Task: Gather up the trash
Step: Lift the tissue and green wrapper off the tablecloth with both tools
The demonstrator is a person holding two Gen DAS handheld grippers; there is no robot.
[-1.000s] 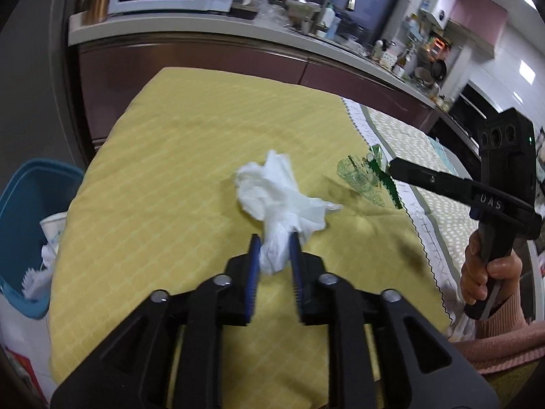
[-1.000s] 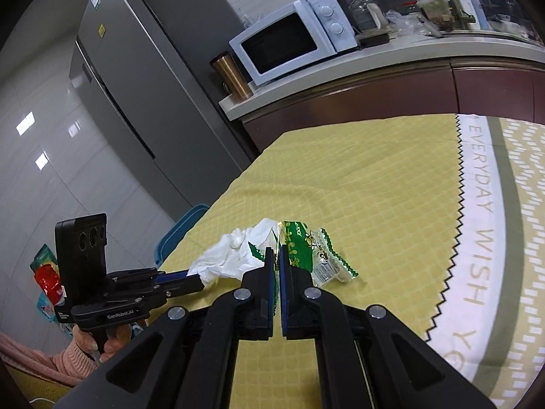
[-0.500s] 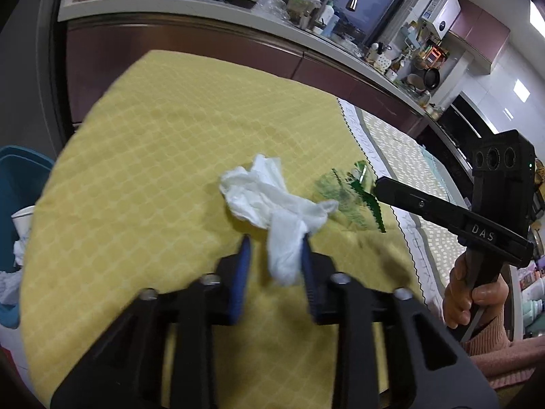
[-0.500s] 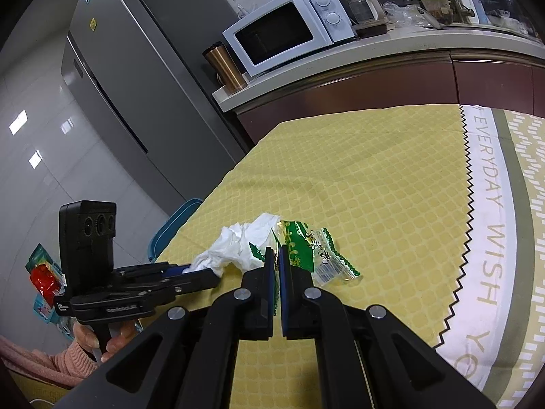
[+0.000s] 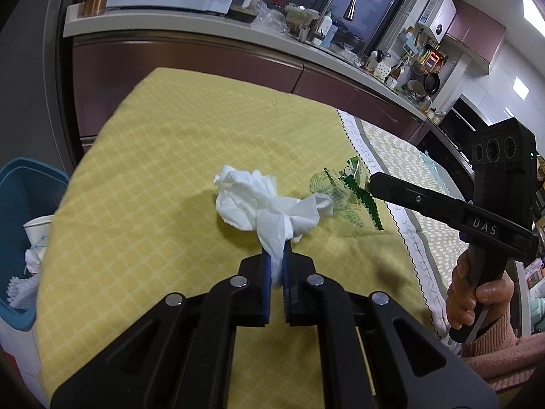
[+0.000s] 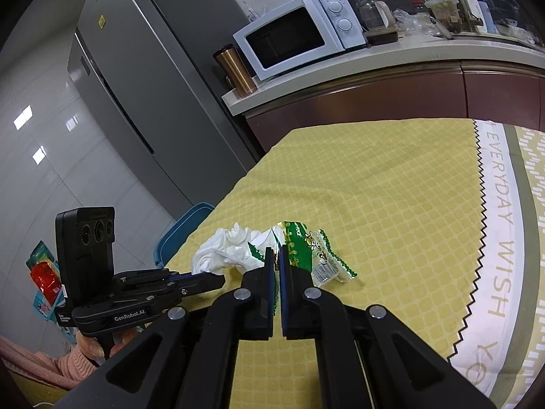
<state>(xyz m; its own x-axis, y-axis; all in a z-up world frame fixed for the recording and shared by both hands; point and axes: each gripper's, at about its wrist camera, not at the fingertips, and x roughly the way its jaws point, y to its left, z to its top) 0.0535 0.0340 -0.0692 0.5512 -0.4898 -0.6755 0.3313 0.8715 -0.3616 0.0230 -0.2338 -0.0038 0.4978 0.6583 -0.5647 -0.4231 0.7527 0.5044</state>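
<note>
A crumpled white tissue lies on the yellow tablecloth. My left gripper is shut on its near tail. The tissue also shows in the right wrist view. A green and clear snack wrapper lies just right of the tissue. My right gripper is shut on its near edge. In the left wrist view the wrapper sits at the tip of the right gripper. The left gripper comes in from the left in the right wrist view.
A blue bin with a paper cup and tissues stands on the floor left of the table; its rim shows in the right wrist view. A kitchen counter with a microwave runs behind. A fridge stands at the left.
My left gripper has closed on the tissue's tail after being slightly open around it. The right gripper has stayed shut on the wrapper, nearly still.
</note>
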